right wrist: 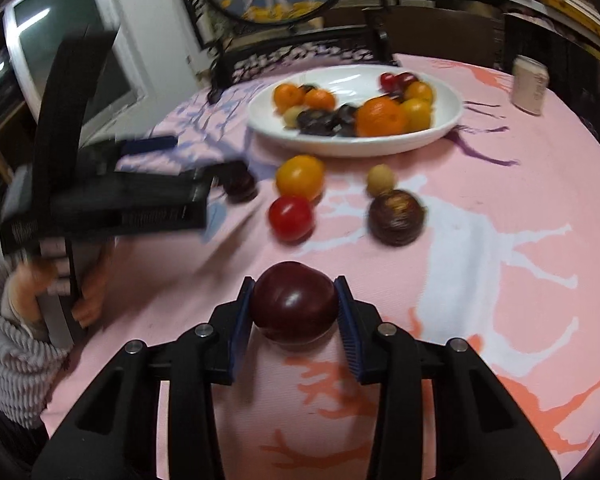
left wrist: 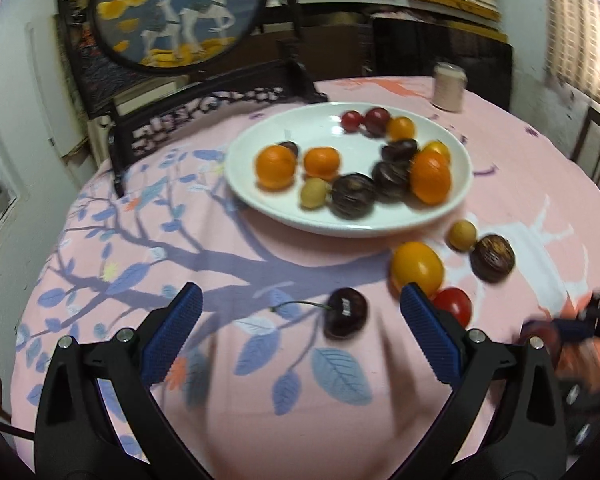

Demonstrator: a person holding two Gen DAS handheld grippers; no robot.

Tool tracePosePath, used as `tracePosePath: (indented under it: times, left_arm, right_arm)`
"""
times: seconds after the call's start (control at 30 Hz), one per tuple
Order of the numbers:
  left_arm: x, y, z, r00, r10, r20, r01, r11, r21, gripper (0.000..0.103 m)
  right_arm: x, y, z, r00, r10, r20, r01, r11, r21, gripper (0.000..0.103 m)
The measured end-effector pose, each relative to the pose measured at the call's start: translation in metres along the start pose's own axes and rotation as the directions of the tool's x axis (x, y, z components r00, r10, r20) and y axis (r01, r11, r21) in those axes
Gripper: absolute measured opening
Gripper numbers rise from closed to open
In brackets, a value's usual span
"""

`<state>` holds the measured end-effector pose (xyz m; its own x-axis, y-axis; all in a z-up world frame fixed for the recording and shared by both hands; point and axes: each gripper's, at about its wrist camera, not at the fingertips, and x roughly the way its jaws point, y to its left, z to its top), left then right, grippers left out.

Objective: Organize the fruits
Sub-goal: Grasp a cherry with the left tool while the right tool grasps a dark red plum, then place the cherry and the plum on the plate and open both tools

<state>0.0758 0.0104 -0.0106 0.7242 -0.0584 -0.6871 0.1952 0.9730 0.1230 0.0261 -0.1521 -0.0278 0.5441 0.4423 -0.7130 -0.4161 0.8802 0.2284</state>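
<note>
The right gripper (right wrist: 295,307), low centre of its view, clamps a dark red plum (right wrist: 295,304) above the pink tablecloth (right wrist: 500,288). The left gripper (left wrist: 300,320) spreads wide and empty around a stemmed cherry (left wrist: 346,312). The white plate (left wrist: 244,184) sits at upper centre, loose fruit near its rim. No legible writing.

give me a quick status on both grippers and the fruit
Left gripper open, over the cherry on the table. Right gripper shut on a plum. Plate part filled; loose fruit lies between grippers and plate.
</note>
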Motion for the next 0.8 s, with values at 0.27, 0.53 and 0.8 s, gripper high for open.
tracePosePath:
  times: [0.27, 0.53, 0.8]
  left_arm:
    - [0.022, 0.007, -0.003, 0.994, -0.051, -0.092, 0.048, 0.998, -0.034, 0.044]
    - [0.029, 0.001, -0.003, 0.994, -0.053, -0.100, 0.052, 0.999, -0.014, 0.044]
    - [0.033, 0.006, -0.003, 0.991, -0.078, -0.108, 0.074, 0.996, -0.039, 0.031]
  right_arm:
    - [-0.008, -0.017, 0.002, 1.000, 0.007, 0.025, -0.009, 0.997, 0.079, 0.040]
    - [-0.006, -0.017, 0.002, 1.000, 0.012, 0.014, -0.013, 0.997, 0.078, 0.040]
    - [-0.005, -0.016, 0.001, 1.000, 0.011, 0.006, -0.012, 0.997, 0.077, 0.040]
